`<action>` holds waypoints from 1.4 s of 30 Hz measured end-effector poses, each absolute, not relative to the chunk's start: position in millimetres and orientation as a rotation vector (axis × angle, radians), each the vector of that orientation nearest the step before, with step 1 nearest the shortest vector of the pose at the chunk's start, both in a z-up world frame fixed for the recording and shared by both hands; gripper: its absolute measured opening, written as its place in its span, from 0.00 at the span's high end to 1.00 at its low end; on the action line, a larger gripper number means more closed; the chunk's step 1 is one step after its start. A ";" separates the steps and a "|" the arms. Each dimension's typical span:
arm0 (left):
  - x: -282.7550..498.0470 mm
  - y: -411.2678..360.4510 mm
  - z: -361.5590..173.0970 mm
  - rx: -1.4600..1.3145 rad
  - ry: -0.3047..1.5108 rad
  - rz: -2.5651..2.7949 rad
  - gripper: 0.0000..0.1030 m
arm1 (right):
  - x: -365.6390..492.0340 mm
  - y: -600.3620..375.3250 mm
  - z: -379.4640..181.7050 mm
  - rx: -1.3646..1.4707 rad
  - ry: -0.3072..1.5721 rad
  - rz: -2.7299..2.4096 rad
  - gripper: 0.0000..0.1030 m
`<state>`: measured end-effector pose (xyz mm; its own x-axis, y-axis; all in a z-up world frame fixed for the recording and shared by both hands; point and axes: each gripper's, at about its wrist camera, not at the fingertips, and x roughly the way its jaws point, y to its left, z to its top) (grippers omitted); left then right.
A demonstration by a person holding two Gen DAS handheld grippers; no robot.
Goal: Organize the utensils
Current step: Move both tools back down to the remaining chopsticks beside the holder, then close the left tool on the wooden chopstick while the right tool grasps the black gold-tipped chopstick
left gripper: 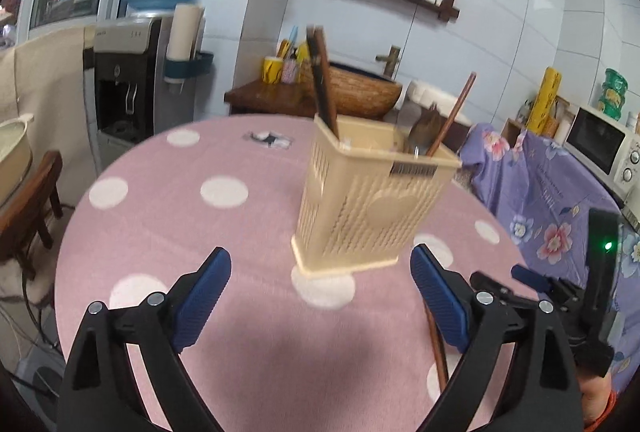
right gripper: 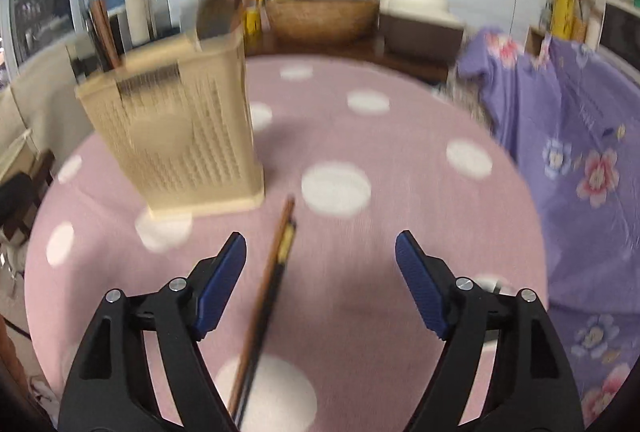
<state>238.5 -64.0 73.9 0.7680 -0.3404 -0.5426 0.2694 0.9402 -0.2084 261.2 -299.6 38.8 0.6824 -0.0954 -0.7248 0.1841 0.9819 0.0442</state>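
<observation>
Nearest the left wrist camera, the left hand-held gripper [left gripper: 320,272] hangs with its blue-padded jaws spread wide and nothing between them, above the round bench covered in a pink cloth with white polka dots [left gripper: 168,216]. Ahead of the jaws stands the beige perforated plastic utensil holder [left gripper: 360,207], upright on the bench, with a barcode sticker on its rim. Its left compartment holds dark brown chopsticks [left gripper: 322,83] that lean left; its right compartment holds a dark spoon-like utensil [left gripper: 424,129], too blurred to name surely, and a reddish-brown wooden chopstick [left gripper: 454,111] that tilts right. At the right edge of this view the right hand-held gripper [left gripper: 536,282] appears as a black body with a green light.

From the right wrist camera, the right hand-held gripper [right gripper: 320,260] is also wide open and grips nothing. The same holder [right gripper: 180,135] stands to the left of its jaws, blurred. On the cloth between the jaws, nearer the left finger, lies a pair of loose chopsticks, one reddish-brown and one dark with a yellow band [right gripper: 268,296], side by side, tips pointing toward the holder's base and apart from it. A purple floral cloth [right gripper: 580,151] drapes to the right of the bench.
</observation>
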 end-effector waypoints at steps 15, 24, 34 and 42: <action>222.2 -74.3 46.7 -0.108 0.679 -0.346 0.13 | 252.1 -267.3 -10.0 -0.001 0.941 -0.158 0.21; 222.8 -77.7 43.7 -0.120 0.693 -0.355 0.13 | 226.5 -315.6 25.2 0.116 0.812 -0.235 0.21; 224.2 -86.2 36.1 -0.114 0.733 -0.361 0.13 | 240.6 -348.7 6.6 0.262 0.892 -0.216 0.41; 226.7 -90.9 31.9 -0.096 0.762 -0.361 0.14 | 267.5 -340.4 1.6 0.290 0.939 -0.122 0.63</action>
<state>226.7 -90.9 31.9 0.6652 -0.3533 -0.6578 0.2843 0.9345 -0.2144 267.5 -340.4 1.6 0.5874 0.0223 -0.8090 0.2286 0.9544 0.1922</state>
